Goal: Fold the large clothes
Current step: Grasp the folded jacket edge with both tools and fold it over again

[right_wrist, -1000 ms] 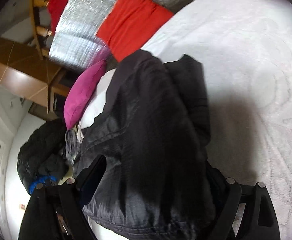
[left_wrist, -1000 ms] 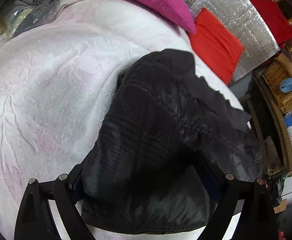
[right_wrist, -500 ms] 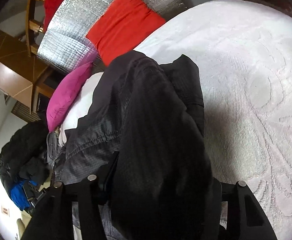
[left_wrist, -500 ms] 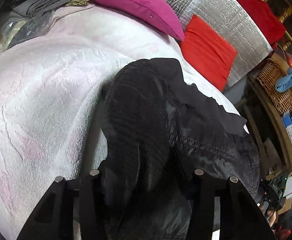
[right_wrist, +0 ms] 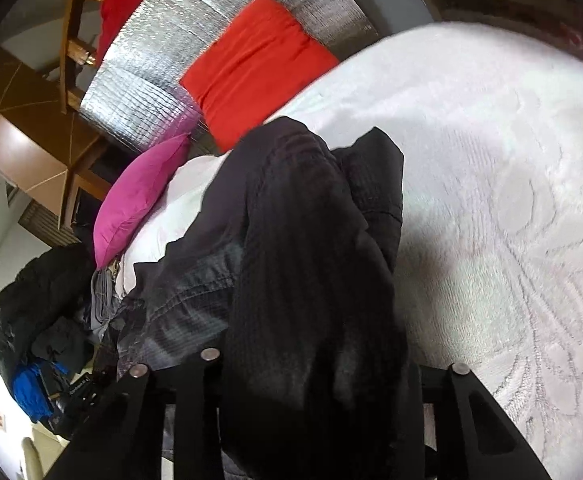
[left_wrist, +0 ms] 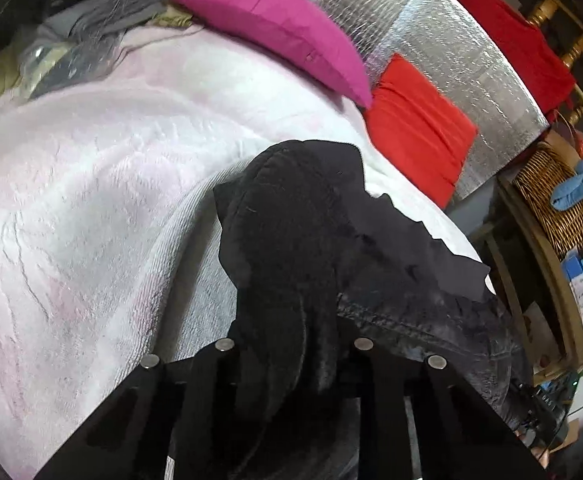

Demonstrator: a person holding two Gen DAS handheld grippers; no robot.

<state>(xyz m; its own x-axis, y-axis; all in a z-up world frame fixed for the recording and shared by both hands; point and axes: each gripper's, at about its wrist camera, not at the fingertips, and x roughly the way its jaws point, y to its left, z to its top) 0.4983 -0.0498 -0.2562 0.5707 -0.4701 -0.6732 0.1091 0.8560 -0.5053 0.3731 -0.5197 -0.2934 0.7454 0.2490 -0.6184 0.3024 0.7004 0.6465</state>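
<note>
The big black quilted jacket [left_wrist: 303,240] lies bunched up on the bed's white fluffy blanket with a pale pink pattern [left_wrist: 91,184]. The left tongs [left_wrist: 291,360] are squeezed tight on a thick fold of the jacket. The right tongs [right_wrist: 323,364] pinch another fold of it [right_wrist: 311,248]. Past the jacket, a bright pink pillow [left_wrist: 275,24] and a red square pillow [left_wrist: 415,128] lean at the head of the bed. Behind the red pillow stands a shiny silver foil sheet [left_wrist: 439,48].

One black jacket [left_wrist: 299,240], one magenta pillow [left_wrist: 275,24], one red cushion [left_wrist: 415,128], one wicker basket [left_wrist: 551,196], one white bedspread [left_wrist: 91,184].
</note>
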